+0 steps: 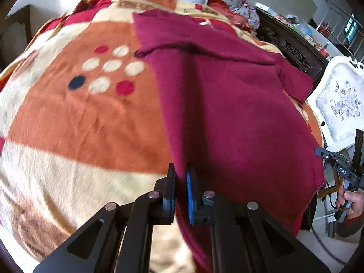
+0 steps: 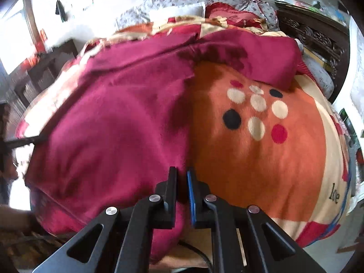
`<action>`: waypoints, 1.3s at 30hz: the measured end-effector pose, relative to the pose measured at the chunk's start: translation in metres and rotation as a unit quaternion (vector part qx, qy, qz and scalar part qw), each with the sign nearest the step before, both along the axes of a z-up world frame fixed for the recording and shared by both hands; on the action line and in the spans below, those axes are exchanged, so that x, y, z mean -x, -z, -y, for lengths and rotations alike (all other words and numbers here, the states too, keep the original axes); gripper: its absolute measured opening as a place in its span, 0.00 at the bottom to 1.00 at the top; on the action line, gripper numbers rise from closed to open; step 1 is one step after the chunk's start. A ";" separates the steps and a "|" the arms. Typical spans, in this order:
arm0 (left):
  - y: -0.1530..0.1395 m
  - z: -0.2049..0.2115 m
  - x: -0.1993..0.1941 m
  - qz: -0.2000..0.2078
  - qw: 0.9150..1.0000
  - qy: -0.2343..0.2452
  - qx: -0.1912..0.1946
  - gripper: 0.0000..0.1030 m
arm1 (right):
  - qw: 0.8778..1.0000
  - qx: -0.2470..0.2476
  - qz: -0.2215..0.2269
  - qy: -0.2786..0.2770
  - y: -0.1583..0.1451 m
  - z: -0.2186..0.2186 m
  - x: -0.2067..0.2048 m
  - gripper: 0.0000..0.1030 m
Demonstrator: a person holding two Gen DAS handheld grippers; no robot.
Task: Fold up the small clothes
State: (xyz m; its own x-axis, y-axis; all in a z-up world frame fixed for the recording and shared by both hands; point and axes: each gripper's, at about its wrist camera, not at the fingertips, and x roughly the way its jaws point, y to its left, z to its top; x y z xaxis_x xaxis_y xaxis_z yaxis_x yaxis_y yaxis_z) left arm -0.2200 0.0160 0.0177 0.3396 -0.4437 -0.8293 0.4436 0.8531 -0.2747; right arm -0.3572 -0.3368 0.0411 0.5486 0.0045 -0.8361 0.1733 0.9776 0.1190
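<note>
Bed blanket point(image 1: 68, 125) under maroon garment point(image 1: 227, 113) | white chair point(image 1: 339, 104) beside | left gripper point(image 1: 180, 177), right gripper point(image 2: 182, 177) each clamped on garment edge

We've got both grippers angled steeply down. Left gripper point(image 1: 181, 173) sits bottom centre of its frame, jaws pinched tight. Right gripper point(image 2: 182, 175) does the same. Right hand point(image 1: 349, 201) grips its handle at the lower right edge.

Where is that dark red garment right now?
The garment lies spread on the patterned blanket on the bed, its near edge pinched by the left claw and the right claw, one at each bottom corner.
</note>
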 end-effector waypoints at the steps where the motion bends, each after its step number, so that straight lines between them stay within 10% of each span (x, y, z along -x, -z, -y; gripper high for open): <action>1: 0.005 0.001 -0.001 -0.005 1.000 -0.001 -0.006 0.08 | 1.000 -0.005 0.000 0.003 0.002 0.001 0.000 0.10; 11: -0.024 0.002 -0.002 0.022 0.999 0.002 -0.031 0.14 | 0.998 -0.046 0.039 0.000 -0.033 0.004 -0.005 0.27; 15: -0.041 0.004 -0.005 0.042 0.999 -0.002 -0.023 0.41 | 0.998 -0.050 -0.005 -0.041 -0.005 -0.016 -0.021 0.35; 20: -0.048 0.031 -0.014 0.050 0.999 0.014 -0.015 0.52 | 0.997 -0.070 0.003 -0.044 -0.010 -0.010 -0.031 0.36; 25: -0.050 0.076 -0.024 0.064 0.997 0.045 -0.025 0.59 | 0.997 -0.028 0.058 0.053 -0.044 0.049 -0.041 0.59; 39: -0.037 0.179 -0.084 0.110 0.992 0.034 -0.056 0.68 | 0.960 -0.030 0.064 0.271 -0.018 0.216 -0.111 0.69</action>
State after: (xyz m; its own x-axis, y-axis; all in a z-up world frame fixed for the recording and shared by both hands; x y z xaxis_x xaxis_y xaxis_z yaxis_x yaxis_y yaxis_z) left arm -0.1355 -0.1626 0.0544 0.4905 -0.3812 -0.7837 0.5394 0.8391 -0.0705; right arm -0.2466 -0.5524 0.0594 0.5817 -0.2654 -0.7689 0.6353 0.7385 0.2258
